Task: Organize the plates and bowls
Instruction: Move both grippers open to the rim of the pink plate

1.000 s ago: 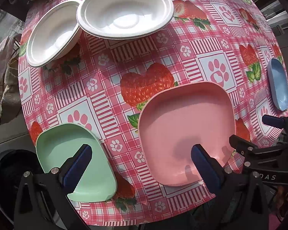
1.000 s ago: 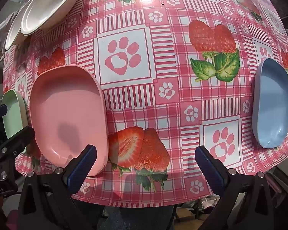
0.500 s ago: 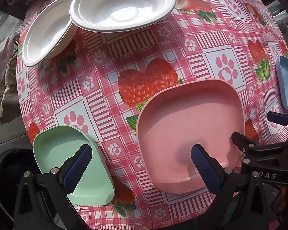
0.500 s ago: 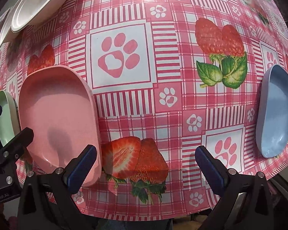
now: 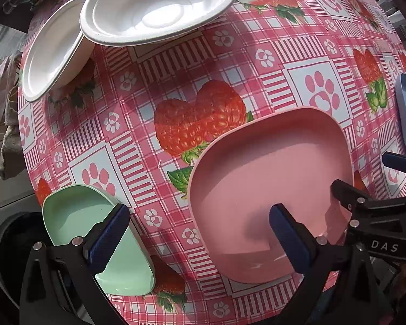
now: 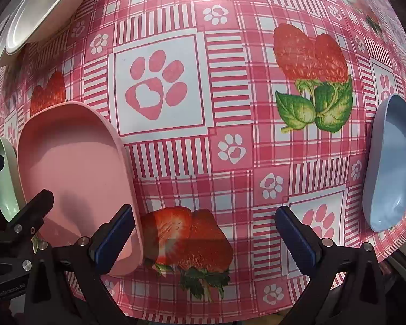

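Over the last second both grippers have been eased forward over the surface (image 6: 230,103), the pink plate (image 5: 268,189) now looming larger. The left gripper (image 5: 200,235) and right gripper (image 6: 203,239) are held with jaws spread, grasping nothing; no plate has been stacked yet.

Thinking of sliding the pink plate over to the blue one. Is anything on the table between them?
No: the right wrist view shows only bare tablecloth between the pink plate and blue plate.

Three coloured plates (image 5: 268,189) and two white bowls (image 5: 159,8).
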### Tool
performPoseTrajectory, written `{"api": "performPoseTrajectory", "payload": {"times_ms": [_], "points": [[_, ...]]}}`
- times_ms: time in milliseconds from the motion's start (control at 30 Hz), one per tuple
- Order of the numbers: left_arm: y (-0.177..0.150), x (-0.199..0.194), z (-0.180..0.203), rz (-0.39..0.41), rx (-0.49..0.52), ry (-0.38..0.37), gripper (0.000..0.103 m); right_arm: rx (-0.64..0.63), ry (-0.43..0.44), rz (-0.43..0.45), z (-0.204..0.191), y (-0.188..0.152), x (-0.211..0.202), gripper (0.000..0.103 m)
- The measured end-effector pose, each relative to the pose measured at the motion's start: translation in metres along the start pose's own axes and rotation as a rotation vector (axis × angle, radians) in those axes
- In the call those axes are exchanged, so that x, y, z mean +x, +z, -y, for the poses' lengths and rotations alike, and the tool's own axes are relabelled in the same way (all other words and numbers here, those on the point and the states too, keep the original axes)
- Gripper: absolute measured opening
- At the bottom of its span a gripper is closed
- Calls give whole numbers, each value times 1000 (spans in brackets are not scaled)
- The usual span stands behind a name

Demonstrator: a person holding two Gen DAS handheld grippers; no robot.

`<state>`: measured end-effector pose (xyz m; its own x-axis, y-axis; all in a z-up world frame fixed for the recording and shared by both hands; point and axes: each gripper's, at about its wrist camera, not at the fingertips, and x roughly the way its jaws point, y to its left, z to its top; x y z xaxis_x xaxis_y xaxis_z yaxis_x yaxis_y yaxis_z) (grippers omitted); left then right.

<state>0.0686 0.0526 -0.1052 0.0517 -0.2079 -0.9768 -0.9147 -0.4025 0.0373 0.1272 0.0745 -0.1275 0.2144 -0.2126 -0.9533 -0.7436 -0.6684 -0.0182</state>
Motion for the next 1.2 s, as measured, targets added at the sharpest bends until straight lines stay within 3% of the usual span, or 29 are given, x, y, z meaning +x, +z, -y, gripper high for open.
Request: {"api": "performPoseTrajectory", "payload": {"times_ms": [300, 500, 667, 1200], "points": [[18, 4, 28, 4, 36, 4, 103, 91, 0, -4, 32, 10, 1, 103], [32, 4, 44, 12, 25, 2, 103, 138, -75, 12, 58, 15, 0, 103], [41, 9, 48, 12, -27, -29, 103, 125, -9, 30, 76, 15, 0, 103], [44, 40, 35, 26, -69, -99, 103, 52, 13, 29, 59, 32, 3, 103]]}}
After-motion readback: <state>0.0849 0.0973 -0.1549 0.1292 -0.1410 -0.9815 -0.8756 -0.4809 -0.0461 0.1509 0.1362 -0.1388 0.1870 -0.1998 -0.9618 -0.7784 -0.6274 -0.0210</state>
